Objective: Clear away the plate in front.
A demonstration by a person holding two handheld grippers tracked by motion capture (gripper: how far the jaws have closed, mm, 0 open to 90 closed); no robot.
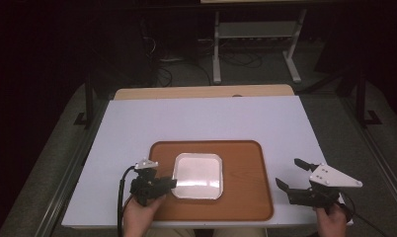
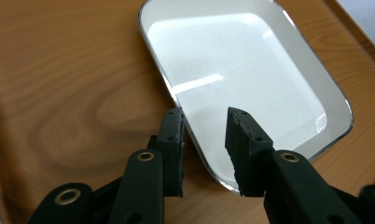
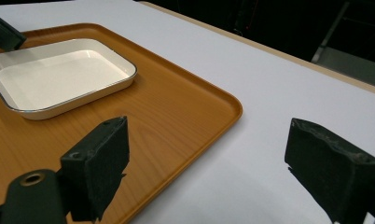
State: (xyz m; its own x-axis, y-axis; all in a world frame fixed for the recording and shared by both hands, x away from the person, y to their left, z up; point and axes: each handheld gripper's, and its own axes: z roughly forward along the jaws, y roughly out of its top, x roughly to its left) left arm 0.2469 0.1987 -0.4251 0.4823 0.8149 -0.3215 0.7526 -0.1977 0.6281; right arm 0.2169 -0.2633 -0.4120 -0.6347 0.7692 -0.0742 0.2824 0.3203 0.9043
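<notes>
a: over to the table, what's sitting on it?

b: a wooden-look tray (image 1: 241, 197), rounded corners and a raised lip, lies on the white table top (image 1: 137, 128) towards the six o'clock edge. in it sits one white square dish (image 1: 198, 176) with a thin dark line round its rim, a little toward nine o'clock of the tray's middle.

a: anything in the dish?

b: its floor is bare and glossy, with a bright glare across it. the tray carries just that dish.

a: and the left claw?

b: the left gripper (image 2: 204, 126) is at the dish's nine o'clock edge. in its own view the jaws straddle the rim: one pad over the tray wood just outside, the other over the white inside. they stand apart with a gap on each side of the rim, so it's released, not grasping. whether a pad grazes the rim i can't tell.

a: the right one?

b: the right gripper (image 1: 293, 174) hangs over the bare table past the tray's three o'clock edge, well apart from the dish. its jaws stand wide, released, nothing between them. in the right gripper view one pad lies over the tray's corner, the other over white table.

a: any writing, brands, labels?

b: none readable on the dish, tray or grippers. the grey three-cornered plate on the right gripper shows small dark dots, no lettering.
</notes>
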